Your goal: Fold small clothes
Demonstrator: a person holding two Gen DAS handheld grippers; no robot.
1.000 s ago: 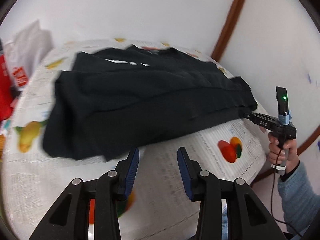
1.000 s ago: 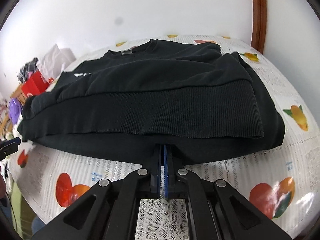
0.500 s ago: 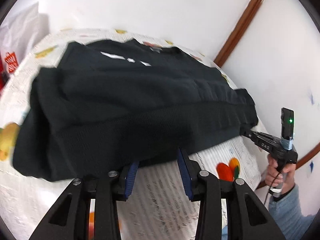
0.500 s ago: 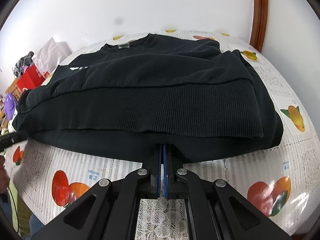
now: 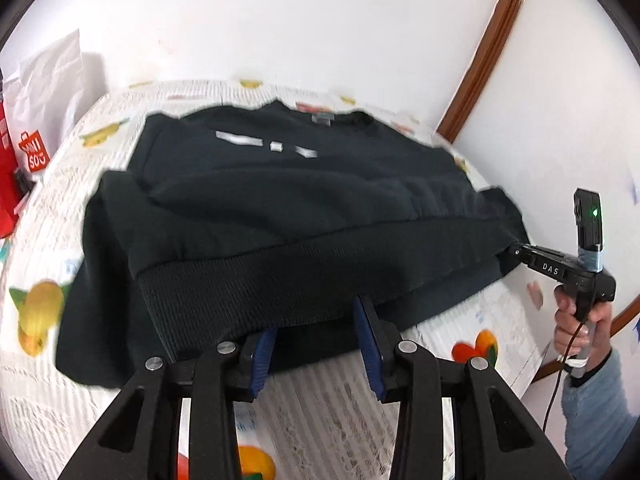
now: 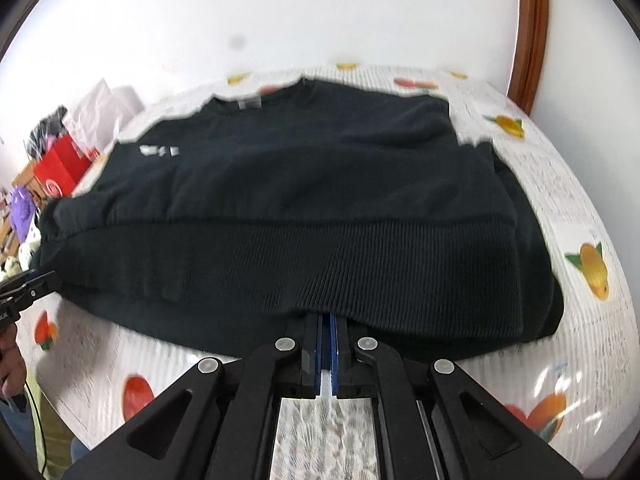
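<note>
Both hand-held grippers meet the near hem of a black sweatshirt point(image 6: 304, 208). At the bottom centre of the right wrist view, the right hand-held gripper point(image 6: 329, 332) has its blue pads pressed together on the ribbed hem. In the left wrist view, the left hand-held gripper point(image 5: 320, 336) sits at the bottom centre with its fingers partly apart, their tips tucked under the hem edge; whether they press the cloth cannot be told.

Red shopping bag point(image 5: 16, 168) stands at the left edge of that view beside a white bag point(image 5: 48, 80) (contents hidden).

Folded over itself, the sweatshirt lies on the surface point(image 6: 560, 184), which is covered by a fruit-print cloth. Its long axis runs left to right across both views. Its collar points toward the white wall at the top of the frame, and the ribbed hem faces the cameras.

A person's hand point(image 5: 580, 320) grips the right tool's handle at the right edge.
</note>
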